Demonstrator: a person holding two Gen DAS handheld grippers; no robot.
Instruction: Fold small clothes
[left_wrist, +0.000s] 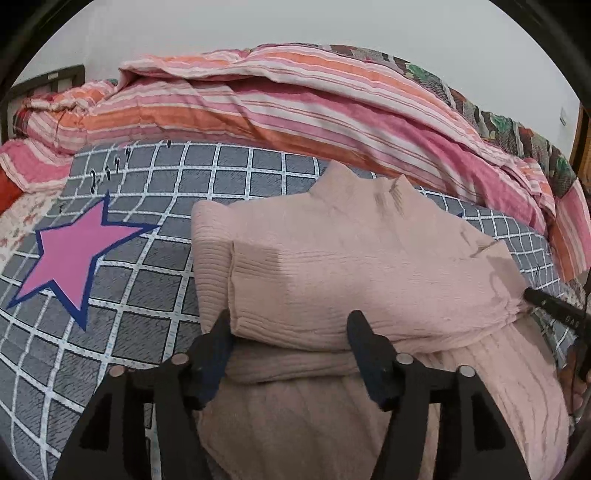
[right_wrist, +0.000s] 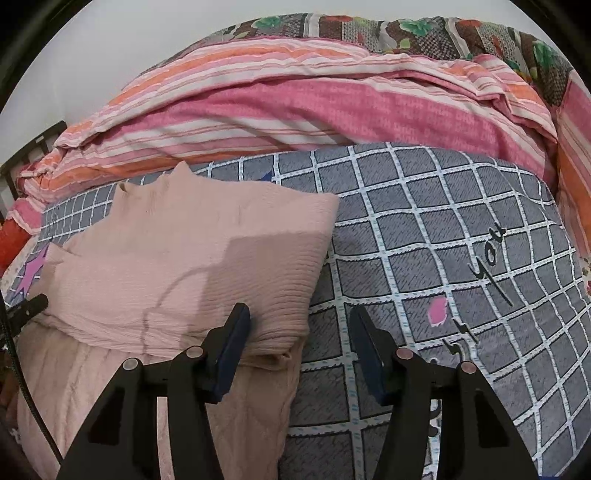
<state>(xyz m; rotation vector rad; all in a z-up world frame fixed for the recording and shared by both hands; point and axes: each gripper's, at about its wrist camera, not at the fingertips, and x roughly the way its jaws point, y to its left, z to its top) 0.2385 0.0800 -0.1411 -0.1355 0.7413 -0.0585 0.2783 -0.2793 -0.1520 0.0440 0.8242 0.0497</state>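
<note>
Left wrist view: ribbed pink knit sweater (left_wrist: 332, 258) folded on grey grid-check bedsheet (left_wrist: 122, 314), left gripper (left_wrist: 290, 328) released astride fold edge, right gripper (right_wrist: 299, 325) released at sweater's right corner.

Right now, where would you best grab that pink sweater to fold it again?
Probably at its near folded edge, coming from the front. The pink sweater lies flat on the checked blanket, and that thick, rounded fold faces both open tongs, left and right.
</note>
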